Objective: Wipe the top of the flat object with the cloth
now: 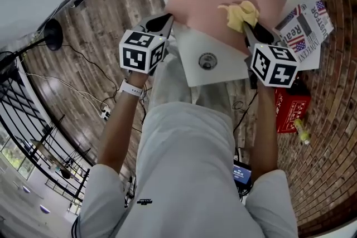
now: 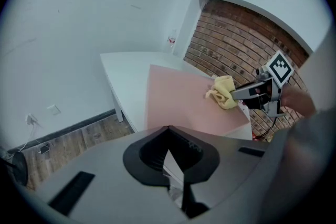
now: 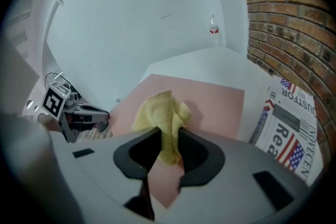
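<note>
As right gripper (image 3: 167, 136) pinches crumpled cloth (image 3: 160, 113) (yellow), pink board (image 3: 210, 102) flat

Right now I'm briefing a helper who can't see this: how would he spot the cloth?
Start at the white table by the brick wall, where a pink board lies. Over the board's near part is the cloth: crumpled yellow in the right claw, unlike the flat printed newspaper nearby.
</note>
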